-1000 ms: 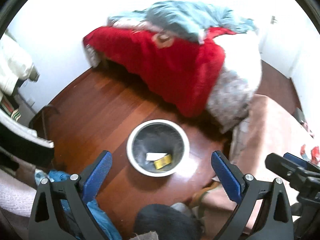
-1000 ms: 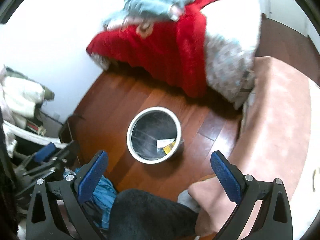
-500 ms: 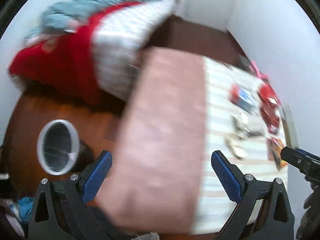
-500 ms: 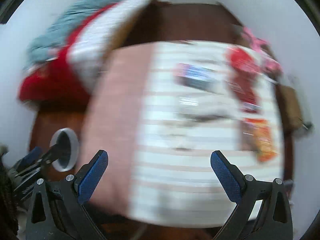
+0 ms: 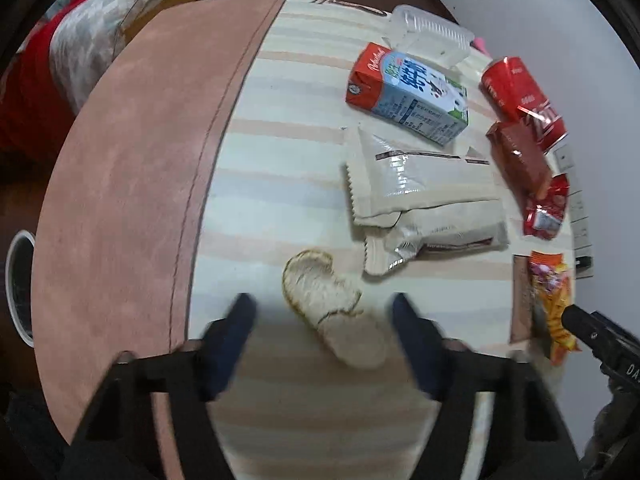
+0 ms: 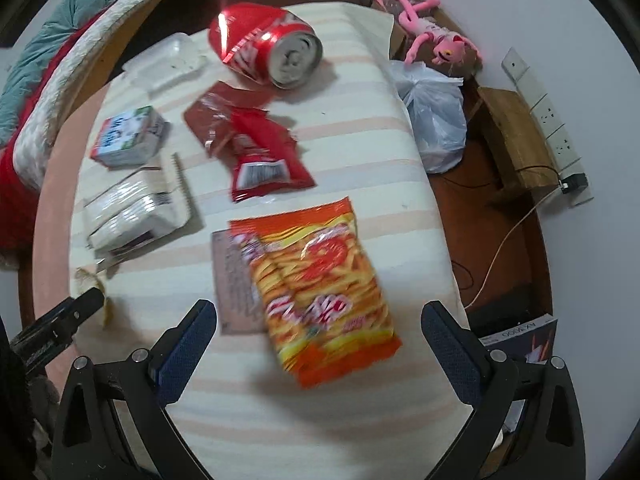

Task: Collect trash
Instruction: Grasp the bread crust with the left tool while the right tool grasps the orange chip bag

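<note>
Now both grippers are over the striped bed cover (image 5: 280, 128), each lining up on a piece of rubbish, so this looks like the reach-and-grasp step, with nothing picked up yet.

The left gripper (image 5: 322, 316) points steeply down at the banana peel (image 5: 320, 296), which lies toward the near edge of the cover, not far from the pink border (image 5: 132, 168). Its jaws are closing, about half drawn in, with the peel's near end between them; blur hides whether the pads touch it, so I would not call it held. It likely needs to finish closing on the peel, then carry it to the white-rimmed bin (image 5: 18, 280) on the floor past the pink edge.

The right gripper (image 6: 320, 320) points straight down with jaws spread wide, holding nothing. The orange snack bag (image 6: 320, 292) lies flat between them, its lower end just short of the fingertips, on a brown sheet (image 6: 232, 280). It still has to drop and pinch the thin bag, which may slip or come up with the sheet.

Farther up lie the red can (image 6: 264, 46), red wrappers (image 6: 260, 152), milk carton (image 5: 408, 96) and white packets (image 5: 420, 192)
</note>
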The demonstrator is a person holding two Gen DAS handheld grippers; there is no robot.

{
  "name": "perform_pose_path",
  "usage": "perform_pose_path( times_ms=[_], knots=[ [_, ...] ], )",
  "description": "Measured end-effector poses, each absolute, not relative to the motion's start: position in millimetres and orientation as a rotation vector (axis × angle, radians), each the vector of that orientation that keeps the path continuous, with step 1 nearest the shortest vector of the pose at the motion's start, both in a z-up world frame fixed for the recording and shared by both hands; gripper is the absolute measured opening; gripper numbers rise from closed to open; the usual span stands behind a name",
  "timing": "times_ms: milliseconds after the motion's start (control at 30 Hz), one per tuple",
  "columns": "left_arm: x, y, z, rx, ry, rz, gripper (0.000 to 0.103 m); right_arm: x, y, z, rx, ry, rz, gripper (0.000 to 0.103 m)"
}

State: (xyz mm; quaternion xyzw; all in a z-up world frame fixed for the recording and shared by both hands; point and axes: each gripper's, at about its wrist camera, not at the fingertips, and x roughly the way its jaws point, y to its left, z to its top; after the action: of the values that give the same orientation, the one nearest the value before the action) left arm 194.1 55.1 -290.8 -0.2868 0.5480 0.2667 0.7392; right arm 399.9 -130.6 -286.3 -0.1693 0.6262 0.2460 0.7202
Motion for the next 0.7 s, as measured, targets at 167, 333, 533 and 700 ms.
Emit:
perform_pose_path(
  times_ms=[167,333,533,700],
  knots=[
    [200,46,-288,-0.543,1.178,0.611,0.029,413,-120,-312,-0.396,1.41,0.56,0.103],
    [203,30,-283,-0.445,1.158,0.62,0.022,413,-116,-324,-0.394,1.412,0.565,0.093],
    [188,22,-267,-0.395,1.141,0.623,0.021,403,-118,-318,-0.41,1.368,0.548,0.073],
    [178,20,-258,-0.364,1.114,0.628,0.021,387,-120,-304,-0.388,1.344,0.563,0.064]
  ],
)
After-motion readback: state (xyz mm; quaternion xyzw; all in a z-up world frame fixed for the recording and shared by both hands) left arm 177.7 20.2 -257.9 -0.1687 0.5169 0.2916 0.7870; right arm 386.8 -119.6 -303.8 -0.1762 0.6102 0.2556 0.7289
